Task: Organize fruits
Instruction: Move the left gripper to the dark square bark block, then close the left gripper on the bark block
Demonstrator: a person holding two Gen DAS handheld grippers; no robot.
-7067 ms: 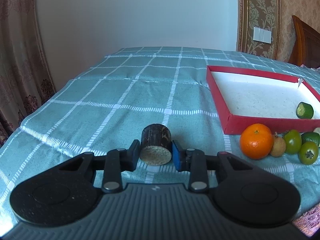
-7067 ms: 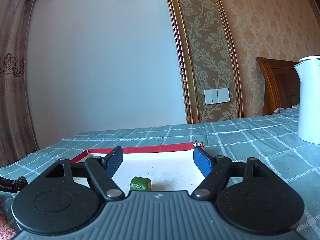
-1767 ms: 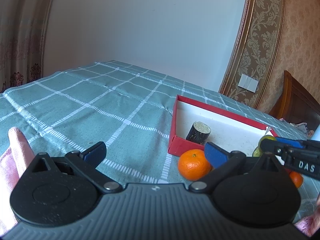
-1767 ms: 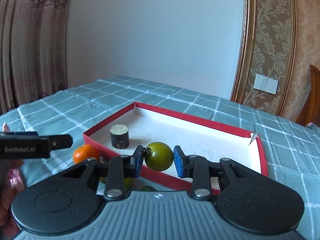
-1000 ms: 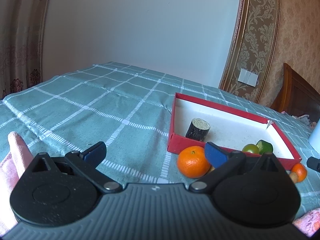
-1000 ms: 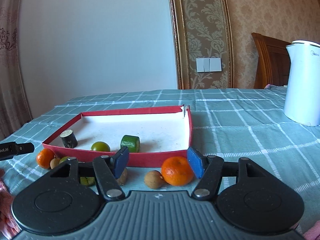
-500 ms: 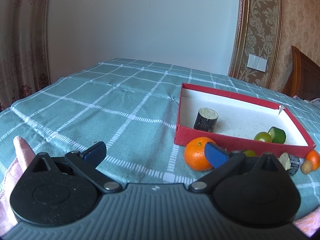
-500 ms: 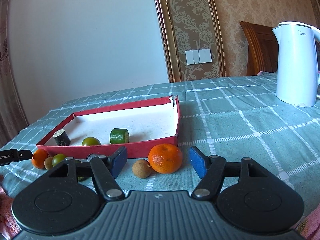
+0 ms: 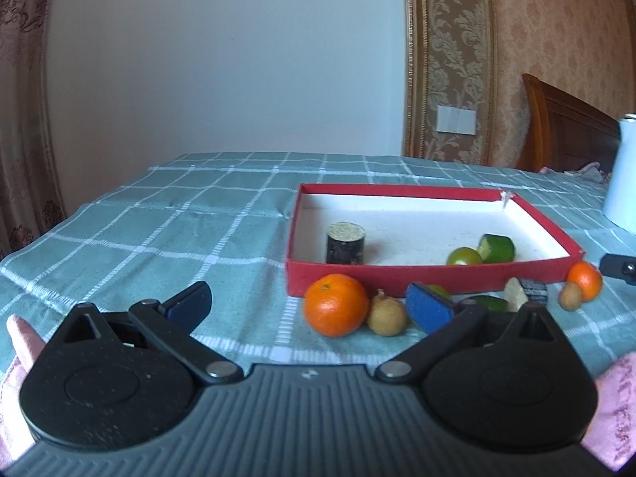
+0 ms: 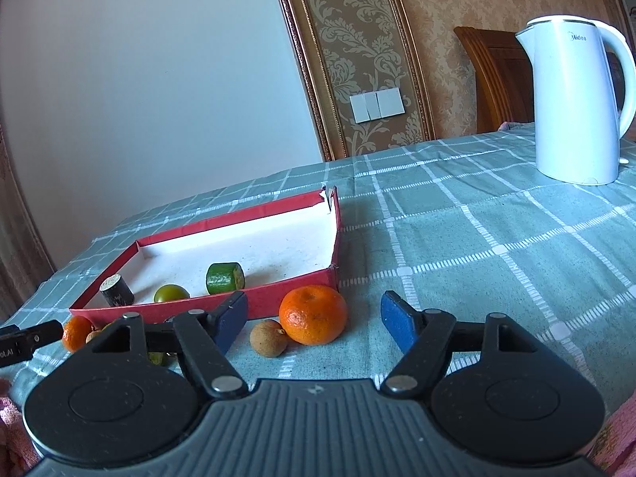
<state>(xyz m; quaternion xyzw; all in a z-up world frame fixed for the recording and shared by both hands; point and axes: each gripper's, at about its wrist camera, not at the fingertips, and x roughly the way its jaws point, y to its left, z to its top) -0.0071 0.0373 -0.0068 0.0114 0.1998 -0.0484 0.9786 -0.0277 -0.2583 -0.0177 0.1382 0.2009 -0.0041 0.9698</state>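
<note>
In red tray (image 9: 429, 276): three pieces; outside, perhaps six. Both grippers' fingers wide, empty.

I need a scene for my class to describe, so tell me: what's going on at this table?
A person with a gripper in each hand is sorting fruit into a red tray. Three pieces lie in it: a dark stub, a green tomato and a cucumber chunk. The right gripper, jaws just opening, is empty and faces an orange and a longan outside the tray. The left gripper is open and empty too, near another orange.
</note>
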